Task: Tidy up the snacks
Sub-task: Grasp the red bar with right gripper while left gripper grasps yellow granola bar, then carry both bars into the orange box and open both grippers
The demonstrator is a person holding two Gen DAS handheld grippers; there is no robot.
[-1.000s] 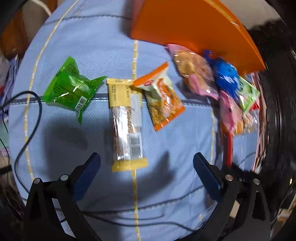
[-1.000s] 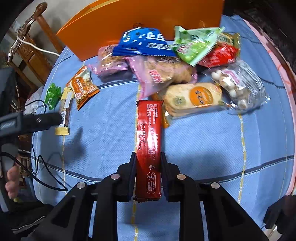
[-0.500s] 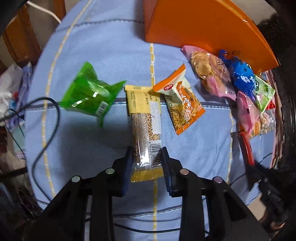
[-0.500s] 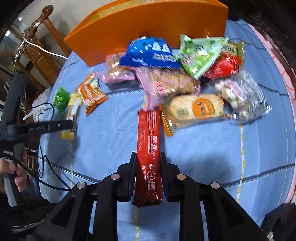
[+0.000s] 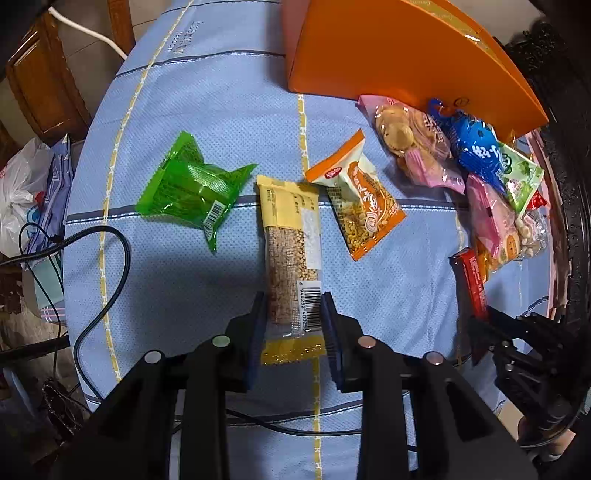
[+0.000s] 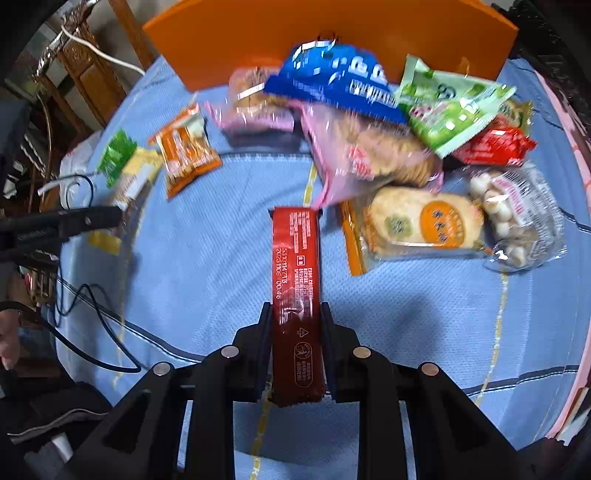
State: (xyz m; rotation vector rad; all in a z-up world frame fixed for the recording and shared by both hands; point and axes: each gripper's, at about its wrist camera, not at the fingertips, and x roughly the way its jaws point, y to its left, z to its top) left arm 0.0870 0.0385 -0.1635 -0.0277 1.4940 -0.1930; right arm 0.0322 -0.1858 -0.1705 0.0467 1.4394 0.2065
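Observation:
My left gripper [image 5: 293,314] is shut on the near end of a yellow grain bar [image 5: 291,254], which lies lengthwise on the blue cloth [image 5: 207,122]. A green packet [image 5: 188,188] lies to its left and an orange peanut packet [image 5: 360,199] to its right. My right gripper [image 6: 294,321] is shut on a red bar [image 6: 295,273], held above the cloth and pointing toward the snack pile. In the left wrist view the red bar [image 5: 472,277] and the right gripper [image 5: 484,321] show at the right edge.
An orange box [image 6: 325,33] stands at the back of the table. In front of it lies a pile: a blue bag [image 6: 340,85], a green-white bag [image 6: 447,107], a pink cookie bag [image 6: 373,155], a round cake [image 6: 424,221], white balls [image 6: 517,214]. A black cable [image 5: 107,273] crosses the left edge.
My left gripper has come down over the yellow bar and gone from wide open to shut on its near end. The right gripper has drifted slightly with the red bar still in it.

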